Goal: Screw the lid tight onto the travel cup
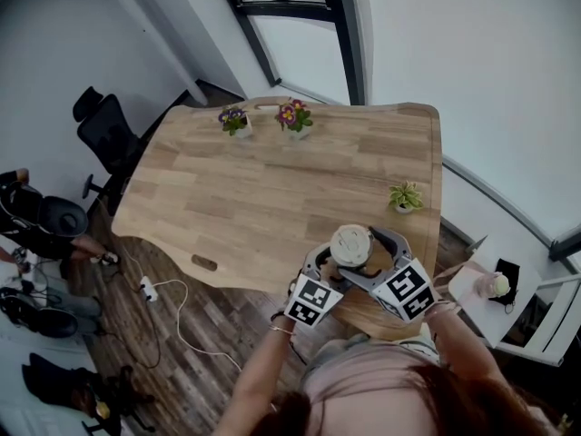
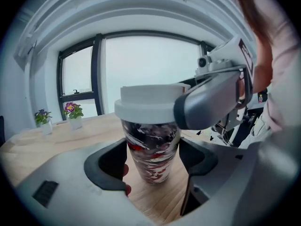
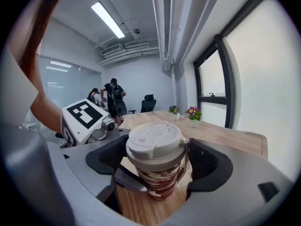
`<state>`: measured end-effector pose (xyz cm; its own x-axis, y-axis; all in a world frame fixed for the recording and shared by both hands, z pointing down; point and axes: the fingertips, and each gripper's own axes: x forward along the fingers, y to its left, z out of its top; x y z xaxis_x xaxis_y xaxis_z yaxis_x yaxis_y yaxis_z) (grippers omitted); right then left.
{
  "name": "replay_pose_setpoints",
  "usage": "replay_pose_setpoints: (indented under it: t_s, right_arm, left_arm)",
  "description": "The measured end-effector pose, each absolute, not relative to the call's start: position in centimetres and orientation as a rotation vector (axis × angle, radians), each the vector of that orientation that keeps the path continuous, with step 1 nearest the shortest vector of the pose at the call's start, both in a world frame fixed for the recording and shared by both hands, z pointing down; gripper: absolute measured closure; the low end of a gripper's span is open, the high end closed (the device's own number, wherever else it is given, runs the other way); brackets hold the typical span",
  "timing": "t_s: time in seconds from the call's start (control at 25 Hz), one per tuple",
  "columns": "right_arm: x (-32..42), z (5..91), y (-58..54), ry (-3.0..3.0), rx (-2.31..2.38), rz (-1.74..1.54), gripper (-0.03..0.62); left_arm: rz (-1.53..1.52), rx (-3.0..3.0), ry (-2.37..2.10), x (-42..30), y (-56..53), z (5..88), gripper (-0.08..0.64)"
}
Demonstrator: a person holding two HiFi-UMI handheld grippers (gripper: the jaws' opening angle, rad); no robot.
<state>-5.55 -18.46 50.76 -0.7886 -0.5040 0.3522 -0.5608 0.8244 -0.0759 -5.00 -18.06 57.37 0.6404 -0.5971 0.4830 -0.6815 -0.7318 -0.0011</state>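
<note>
Standing upright, lid point(image 3: 153, 138) uppermost, travel cup point(image 2: 150, 147) held by left gripper point(image 2: 152, 160), right gripper point(image 3: 158, 160) clamping lid

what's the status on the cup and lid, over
Left gripper shut on cup. Right gripper shut on lid, lid sitting on cup. Nothing in the way nearby.

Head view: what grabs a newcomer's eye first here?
The travel cup with its white lid stands at the wooden table's near edge, pinched from both sides. The left claw grips its patterned body and the right claw its lid. Beyond that, two potted flowers sit at the far edge.
</note>
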Motion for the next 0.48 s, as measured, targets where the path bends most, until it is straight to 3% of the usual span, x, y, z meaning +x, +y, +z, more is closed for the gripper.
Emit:
replay_pose_setpoints:
  t_s: [0.28, 0.48]
  right_arm:
    - [-5.88, 50.83, -17.37, -2.639, 0.5, 0.11, 0.201]
    - [-6.01, 50.71, -17.66, -2.636, 0.562, 0.103, 0.202]
  left_arm:
    - [0.801, 2.789, -0.779, -4.79, -16.98, 57.36, 0.218]
    - [0.784, 2.76, -0.856, -4.7, -17.28, 57.3, 0.218]
